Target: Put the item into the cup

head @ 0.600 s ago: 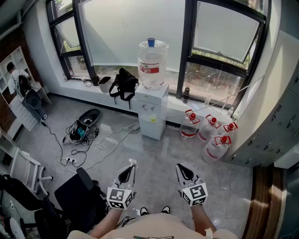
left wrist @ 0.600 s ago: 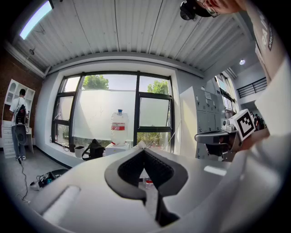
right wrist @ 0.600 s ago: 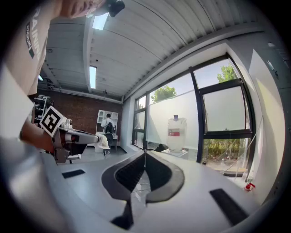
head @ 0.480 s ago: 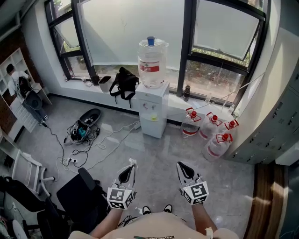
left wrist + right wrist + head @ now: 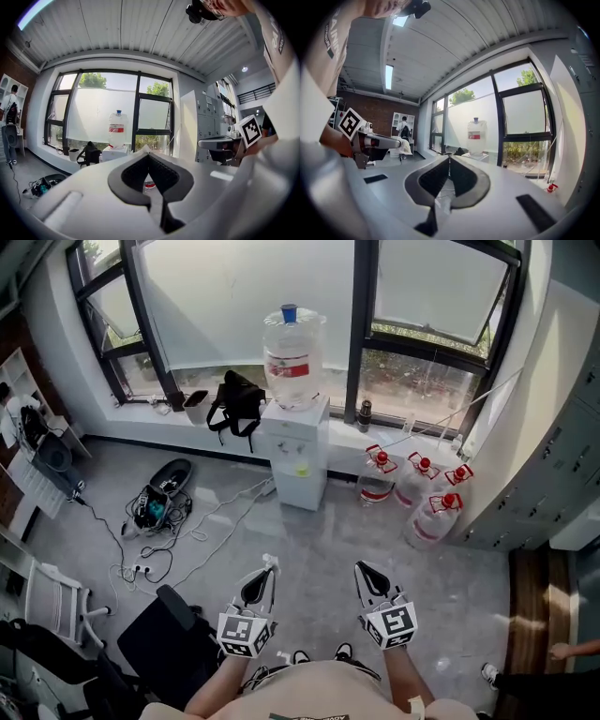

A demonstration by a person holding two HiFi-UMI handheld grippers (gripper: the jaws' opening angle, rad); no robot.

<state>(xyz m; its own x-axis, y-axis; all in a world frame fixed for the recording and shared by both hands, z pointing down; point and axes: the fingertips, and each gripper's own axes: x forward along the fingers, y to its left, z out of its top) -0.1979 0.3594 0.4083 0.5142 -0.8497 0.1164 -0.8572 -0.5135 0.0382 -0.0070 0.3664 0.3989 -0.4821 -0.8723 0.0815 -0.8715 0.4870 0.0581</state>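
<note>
– Jaws first, please: how do they stand on each gripper?
– Left gripper and right gripper both have their jaws pressed together, with nothing between them. They are held side by side, low in front of the person's body, pointing forward over a grey floor.
– Where are the item and the cup?
– Neither shows in any view. Ahead stands a white water dispenser, with spare water jugs to its right and tangled cables on the floor to its left.
– So how should this step be done well?
– The task looks not yet begun. My judgement: turn to find the item and the cup first, then part one pair of jaws before reaching in, and step wide of the cables.
</note>
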